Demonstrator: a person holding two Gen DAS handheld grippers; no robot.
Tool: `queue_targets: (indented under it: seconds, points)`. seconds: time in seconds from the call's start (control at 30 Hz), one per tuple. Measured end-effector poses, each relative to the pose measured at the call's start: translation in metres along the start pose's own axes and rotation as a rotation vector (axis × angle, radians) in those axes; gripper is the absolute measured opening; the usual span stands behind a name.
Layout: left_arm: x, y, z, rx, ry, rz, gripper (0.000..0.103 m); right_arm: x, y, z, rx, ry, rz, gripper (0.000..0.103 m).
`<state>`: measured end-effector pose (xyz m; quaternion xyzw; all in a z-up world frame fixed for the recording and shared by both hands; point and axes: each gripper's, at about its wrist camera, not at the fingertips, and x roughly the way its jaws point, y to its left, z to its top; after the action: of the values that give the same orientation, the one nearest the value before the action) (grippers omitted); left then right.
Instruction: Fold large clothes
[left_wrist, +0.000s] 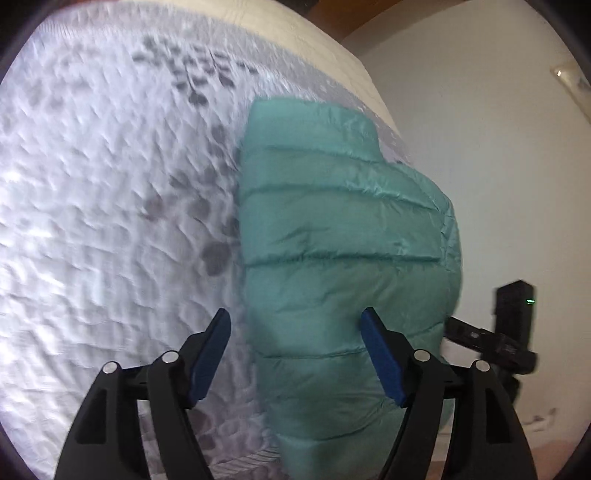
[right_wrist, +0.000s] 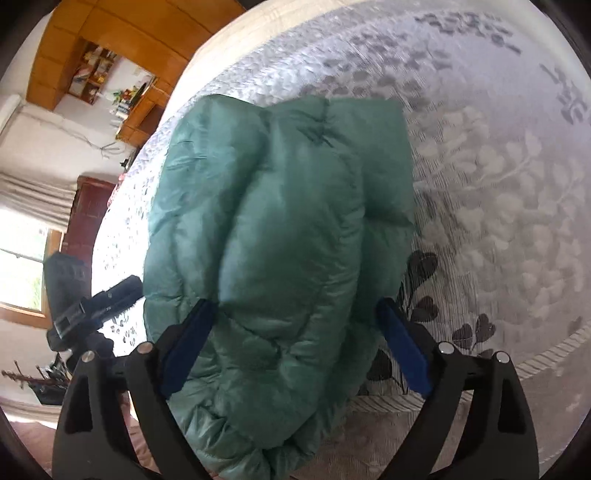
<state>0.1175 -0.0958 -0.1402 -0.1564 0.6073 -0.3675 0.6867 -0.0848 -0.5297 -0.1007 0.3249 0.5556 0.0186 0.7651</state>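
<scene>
The green puffer jacket (left_wrist: 343, 236) lies in a bulky folded bundle on the bed (left_wrist: 92, 221), near the edge of the mattress, over a white bedspread (right_wrist: 498, 184) printed with grey leaves and hearts.

Left gripper (left_wrist: 295, 358): jaws spread wide, blue pads (left_wrist: 208, 358) apart. One pad sits over the bedspread beside the jacket; the other lies over the jacket's quilted surface. Nothing is pinched.

Right gripper (right_wrist: 295, 350): jaws spread wide, straddling the near end of the jacket bundle. Both blue pads (right_wrist: 404, 347) flank the fabric; whether they touch it cannot be told.

Both views are motion-blurred. A wooden cabinet (right_wrist: 110, 44) and a window (right_wrist: 22, 258) appear beyond the bed in the right wrist view.
</scene>
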Motion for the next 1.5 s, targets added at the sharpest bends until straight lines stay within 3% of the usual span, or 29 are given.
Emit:
queue_targets:
  seconds: [0.3,0.63,0.77,0.8,0.83,0.87,1.1,1.5]
  points:
    - [0.042,0.012,-0.001,-0.035,0.09,-0.204,0.091,0.033,-0.036,-0.002,0.124,0.074,0.159,0.099]
    - [0.074,0.001,0.0,-0.039,0.13,-0.281,0.1,0.053,-0.05,-0.007,0.147,0.077,0.324,0.101]
    - [0.076,-0.011,-0.002,-0.02,0.115,-0.27,0.092,0.051,-0.048,-0.008,0.117,0.064,0.331,0.099]
    - [0.076,-0.012,-0.004,-0.02,0.111,-0.267,0.088,0.053,-0.047,-0.008,0.114,0.063,0.346,0.094]
    - [0.074,-0.014,-0.005,-0.017,0.104,-0.258,0.086,0.054,-0.046,-0.01,0.121,0.067,0.384,0.079]
    - [0.073,-0.018,-0.004,-0.015,0.098,-0.251,0.082,0.055,-0.046,-0.011,0.138,0.073,0.424,0.076]
    - [0.056,-0.034,-0.01,0.02,0.056,-0.222,0.063,0.053,-0.047,-0.012,0.125,0.07,0.461,0.06]
    - [0.023,-0.086,-0.016,0.141,-0.027,-0.174,0.056,0.027,-0.039,-0.032,0.066,0.009,0.533,0.045]
